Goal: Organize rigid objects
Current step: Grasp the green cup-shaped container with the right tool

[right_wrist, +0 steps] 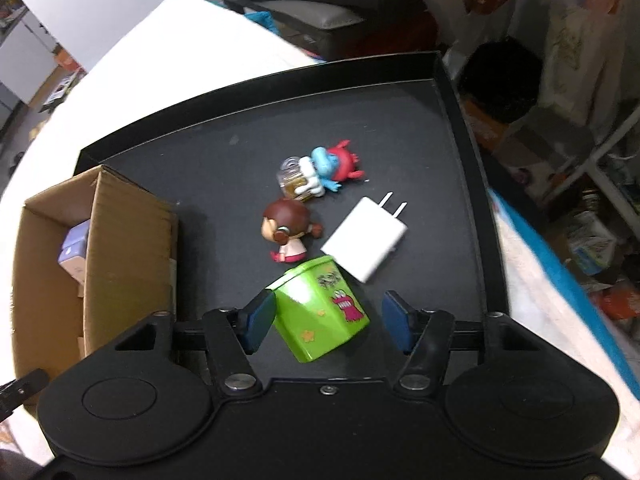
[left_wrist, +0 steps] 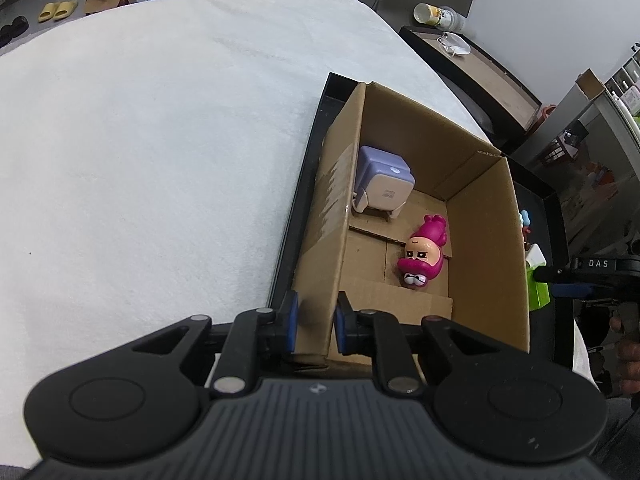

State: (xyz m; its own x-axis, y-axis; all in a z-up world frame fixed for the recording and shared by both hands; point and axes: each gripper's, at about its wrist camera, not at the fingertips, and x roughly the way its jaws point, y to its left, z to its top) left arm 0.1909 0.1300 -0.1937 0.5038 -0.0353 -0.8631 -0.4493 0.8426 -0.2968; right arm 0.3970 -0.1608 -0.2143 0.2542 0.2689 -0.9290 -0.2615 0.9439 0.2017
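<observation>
On the black tray [right_wrist: 460,128], left claw [left_wrist: 316,322] pinches the cardboard box [left_wrist: 480,216] wall — right claw [right_wrist: 326,322] spread around the green tin [right_wrist: 320,312].

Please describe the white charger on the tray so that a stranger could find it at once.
Look at the black tray, to the right of the cardboard box. The white charger lies flat there beside the green box; it alone is plain white, with two metal prongs.

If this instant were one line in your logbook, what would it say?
left gripper: shut on cardboard box wall | right gripper: open around green tin, not yet gripped | in box: purple item, pink figurine
</observation>
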